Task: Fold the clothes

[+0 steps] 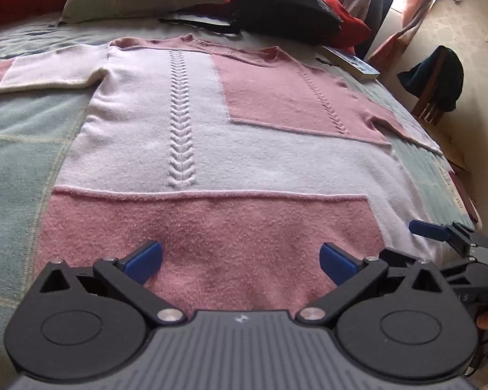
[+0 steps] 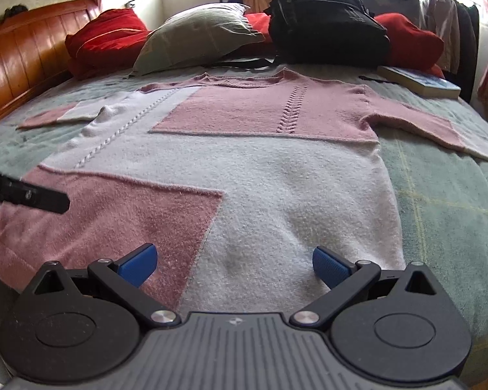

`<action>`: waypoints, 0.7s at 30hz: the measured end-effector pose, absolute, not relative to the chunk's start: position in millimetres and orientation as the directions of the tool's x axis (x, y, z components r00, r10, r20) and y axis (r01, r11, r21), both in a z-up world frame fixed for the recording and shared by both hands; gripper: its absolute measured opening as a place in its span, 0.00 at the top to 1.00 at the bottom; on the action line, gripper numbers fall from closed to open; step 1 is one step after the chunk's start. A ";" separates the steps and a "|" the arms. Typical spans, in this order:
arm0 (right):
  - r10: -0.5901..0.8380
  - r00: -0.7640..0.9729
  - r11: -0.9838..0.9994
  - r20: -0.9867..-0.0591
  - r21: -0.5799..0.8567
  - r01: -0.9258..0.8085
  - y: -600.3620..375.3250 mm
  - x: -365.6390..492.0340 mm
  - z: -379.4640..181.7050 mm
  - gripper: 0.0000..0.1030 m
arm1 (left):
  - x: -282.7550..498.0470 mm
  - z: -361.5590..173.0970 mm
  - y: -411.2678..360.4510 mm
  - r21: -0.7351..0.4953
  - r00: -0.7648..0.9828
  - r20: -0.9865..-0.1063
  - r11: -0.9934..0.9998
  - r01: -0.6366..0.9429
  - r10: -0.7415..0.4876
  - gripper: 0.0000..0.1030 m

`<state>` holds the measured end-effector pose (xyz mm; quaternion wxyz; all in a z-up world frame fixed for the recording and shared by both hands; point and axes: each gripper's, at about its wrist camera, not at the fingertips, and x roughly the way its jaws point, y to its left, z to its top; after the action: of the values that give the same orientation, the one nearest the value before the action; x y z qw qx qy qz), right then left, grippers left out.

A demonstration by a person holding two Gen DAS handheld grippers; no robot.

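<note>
One sweater (image 1: 211,136) lay flat on the bed (image 1: 22,136), front side up, with the neck toward the pillows and the hem nearest to the cameras. It was knitted in pink and white blocks, and both sleeves were stretched out to the sides. The knit looked soft, light and a little fuzzy, so I judge it would bend easily and sag when lifted; it should not slip much. Good places to take hold seemed to be the two hem corners or the shoulders, where the edge is thicker.

The left tongs (image 1: 240,260) stood spread wide over the pink part of the hem, holding nothing. The right tongs (image 2: 234,263) were also spread wide, over the white part of the hem, and empty.

Farther back I counted one grey pillow (image 2: 198,35), two red cushions (image 2: 107,35), one black bag (image 2: 325,22) and one book (image 2: 419,81) near the edge of the bed. One wooden headboard (image 2: 22,52) stood at the left in the right wrist view.
</note>
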<state>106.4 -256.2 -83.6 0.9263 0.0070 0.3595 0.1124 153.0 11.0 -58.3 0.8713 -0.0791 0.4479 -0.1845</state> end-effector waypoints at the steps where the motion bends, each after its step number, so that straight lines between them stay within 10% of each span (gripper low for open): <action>1: 0.213 0.722 0.975 -0.658 0.096 -0.200 -255.4 106.6 -81.0 0.00 | 154.8 -55.8 11.5 -0.300 0.528 -0.753 0.919 0.257 -0.394 0.01; 21: 0.142 0.748 0.982 -0.648 -0.001 -0.188 -214.3 102.4 -61.5 0.00 | 153.9 -60.6 18.5 -0.280 0.496 -0.736 0.875 0.396 -0.460 0.01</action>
<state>102.4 -214.3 -61.5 0.9343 -0.0332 0.3438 0.0883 153.9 18.5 -60.6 0.8641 -0.0368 0.4366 -0.2477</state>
